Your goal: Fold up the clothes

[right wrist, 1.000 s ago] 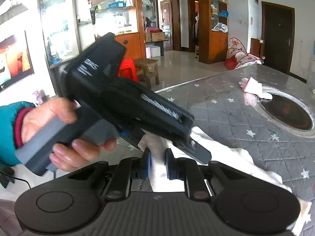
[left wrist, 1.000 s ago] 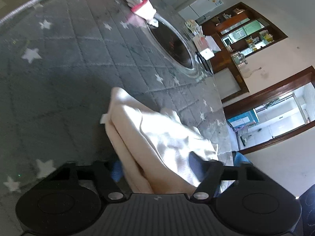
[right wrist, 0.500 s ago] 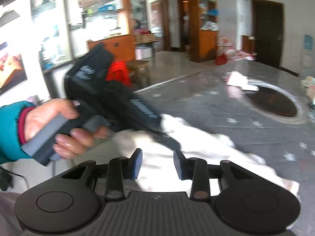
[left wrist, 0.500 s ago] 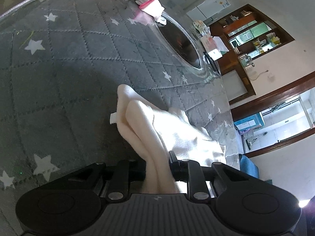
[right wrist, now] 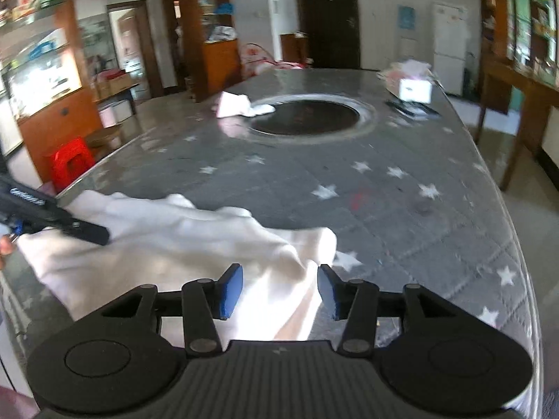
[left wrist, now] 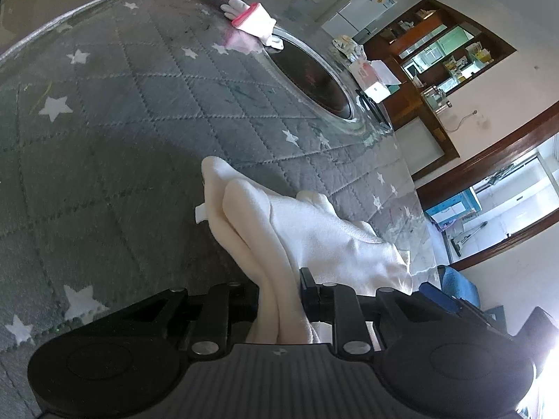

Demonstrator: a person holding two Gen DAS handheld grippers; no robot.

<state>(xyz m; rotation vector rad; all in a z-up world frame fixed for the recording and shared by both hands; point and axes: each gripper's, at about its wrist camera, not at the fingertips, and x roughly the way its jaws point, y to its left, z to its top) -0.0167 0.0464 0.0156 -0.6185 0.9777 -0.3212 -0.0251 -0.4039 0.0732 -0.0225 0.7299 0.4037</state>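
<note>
Left gripper (left wrist: 279, 291) pinched cream cloth (left wrist: 307, 230); right gripper (right wrist: 279, 291) spread wide. Grey starred table cover (right wrist: 384, 188), glove (right wrist: 241, 104) at 11 o'clock, cloth bunched, creased.

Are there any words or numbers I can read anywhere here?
None can be read.
White lettering on the left gripper: too blurred.
Blue sign beside the white fridge: too small.
Tag on the cream garment: blank as far as it shows.

garments: 1 (left wrist: 314, 230) | gloves: 1 (left wrist: 253, 24) | grippers: 2 (left wrist: 279, 293) (right wrist: 279, 288)
</note>
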